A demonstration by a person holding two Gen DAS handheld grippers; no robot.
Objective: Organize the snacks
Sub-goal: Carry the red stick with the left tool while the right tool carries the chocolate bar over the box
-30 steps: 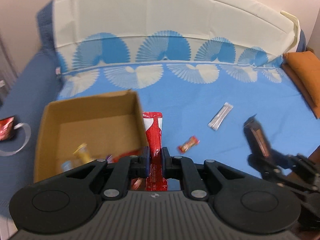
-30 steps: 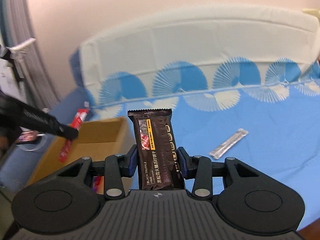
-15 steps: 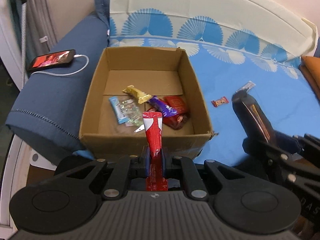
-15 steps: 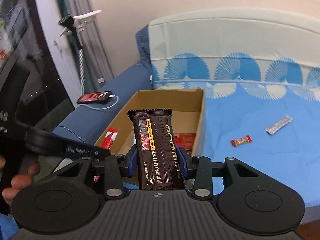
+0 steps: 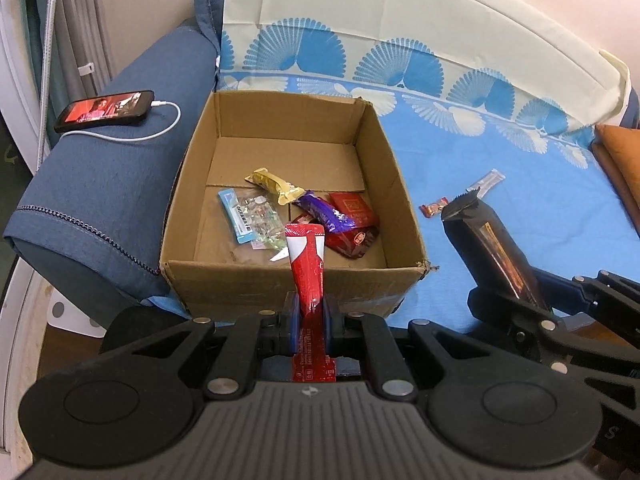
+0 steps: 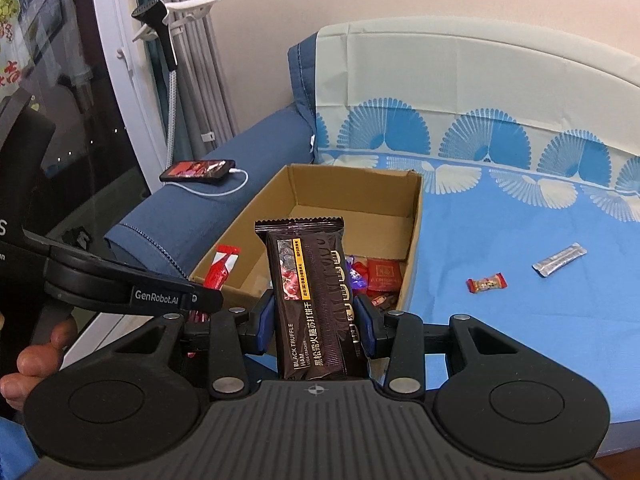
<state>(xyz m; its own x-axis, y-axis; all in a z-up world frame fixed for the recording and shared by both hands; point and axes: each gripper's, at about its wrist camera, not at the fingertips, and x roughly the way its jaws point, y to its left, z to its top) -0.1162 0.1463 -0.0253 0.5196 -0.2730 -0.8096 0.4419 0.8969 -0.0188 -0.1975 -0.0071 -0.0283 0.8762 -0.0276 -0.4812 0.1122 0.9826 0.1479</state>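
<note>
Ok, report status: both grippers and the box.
Left gripper shut on red stick packet. Right gripper shut on black cracker pack. Cardboard box open ahead, nothing blocking it.

Phone (image 5: 105, 110), screen lit, flat on the dark blue sofa arm (image 5: 100, 184); white charging cable (image 5: 160, 128) plugged into it. Orange cushion (image 5: 620, 152) at the sofa's right edge. Grey curtain (image 6: 200, 60) behind. Clip-on holder (image 6: 176, 12) on a stand.

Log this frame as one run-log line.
left gripper: shut on red packet | right gripper: shut on dark cracker pack | box: holds snacks | loose: red candy, silver stick
</note>
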